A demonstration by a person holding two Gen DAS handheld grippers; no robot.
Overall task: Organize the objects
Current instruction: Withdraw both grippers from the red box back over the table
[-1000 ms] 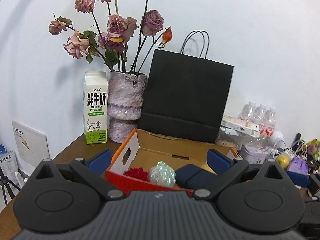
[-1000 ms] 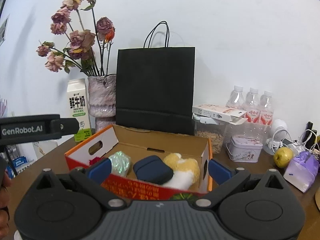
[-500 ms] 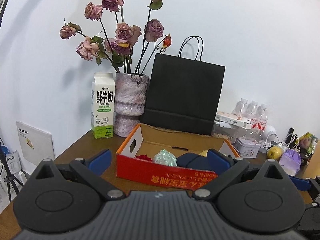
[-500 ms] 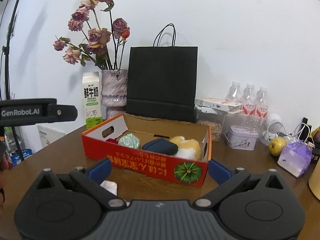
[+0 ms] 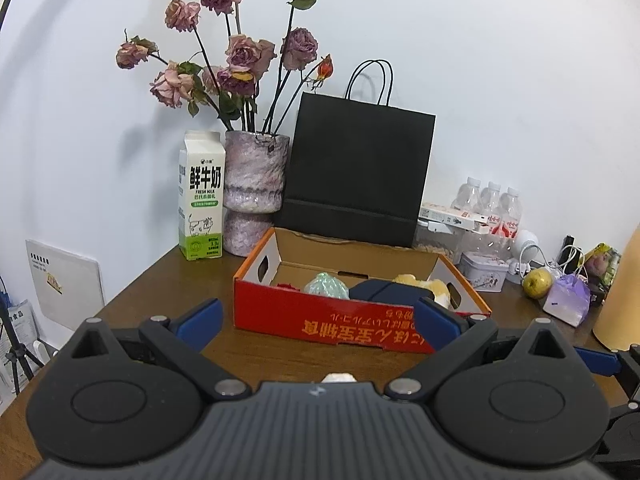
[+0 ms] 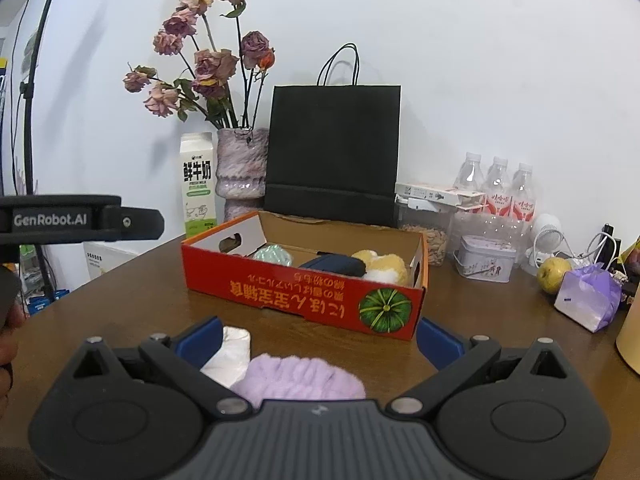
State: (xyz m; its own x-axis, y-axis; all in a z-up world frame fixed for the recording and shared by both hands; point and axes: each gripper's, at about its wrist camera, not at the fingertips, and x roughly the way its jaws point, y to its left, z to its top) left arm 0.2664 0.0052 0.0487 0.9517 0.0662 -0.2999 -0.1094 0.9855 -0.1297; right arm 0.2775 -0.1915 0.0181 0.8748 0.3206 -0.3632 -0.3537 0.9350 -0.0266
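Observation:
A red cardboard box (image 6: 304, 300) (image 5: 320, 322) stands open on the brown table. It holds a green shiny ball (image 6: 273, 255), a dark blue case (image 6: 334, 267), a yellow and white plush (image 6: 384, 268) and something red (image 5: 288, 287). A fluffy lilac item (image 6: 298, 378) and a white cloth (image 6: 230, 354) lie on the table just in front of my right gripper (image 6: 318, 336), between its open fingers. My left gripper (image 5: 318, 320) is open and empty, held back from the box. A white bit (image 5: 338, 377) shows under it.
Behind the box stand a milk carton (image 5: 201, 196), a vase of dried roses (image 5: 254, 188) and a black paper bag (image 5: 354, 168). At the right are water bottles (image 6: 498, 192), a tin (image 6: 484, 258), an apple (image 6: 554, 274) and a purple bag (image 6: 588, 300).
Both grippers have pulled back from the box and away from it. The lilac item and the white cloth have come into the right wrist view.

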